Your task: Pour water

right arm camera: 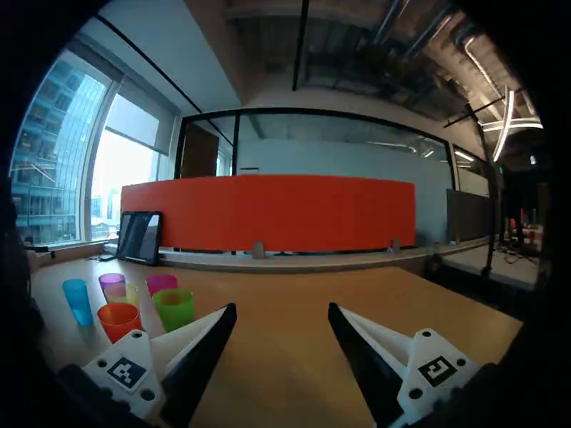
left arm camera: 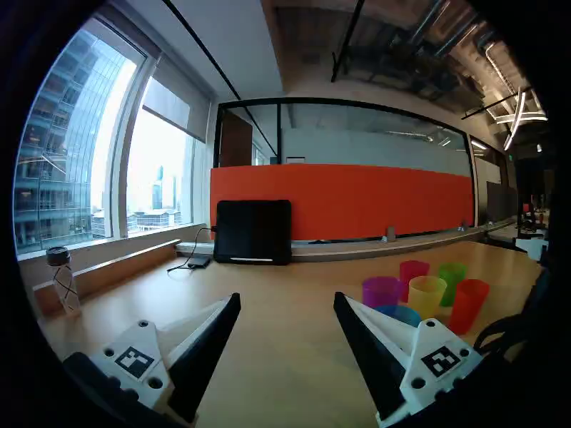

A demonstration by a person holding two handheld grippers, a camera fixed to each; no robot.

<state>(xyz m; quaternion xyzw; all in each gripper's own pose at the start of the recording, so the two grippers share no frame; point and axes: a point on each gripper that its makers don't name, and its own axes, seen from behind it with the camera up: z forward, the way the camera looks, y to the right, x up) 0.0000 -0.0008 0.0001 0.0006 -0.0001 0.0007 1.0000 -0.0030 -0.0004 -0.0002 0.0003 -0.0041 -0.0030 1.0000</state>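
Observation:
Several coloured plastic cups stand in a cluster on the wooden table. In the left gripper view they sit right of centre: purple cup, pink cup, yellow cup, green cup, orange cup, and a blue cup partly behind my right finger. My left gripper is open above the table, holding nothing. In the right gripper view the cups stand at the left: blue cup, orange cup, green cup. My right gripper is open and empty.
A small bottle with a dark cap stands on the window ledge at the left. A black monitor with a cable and a power brick sits at the table's back edge, in front of an orange partition. Another desk lies at the right.

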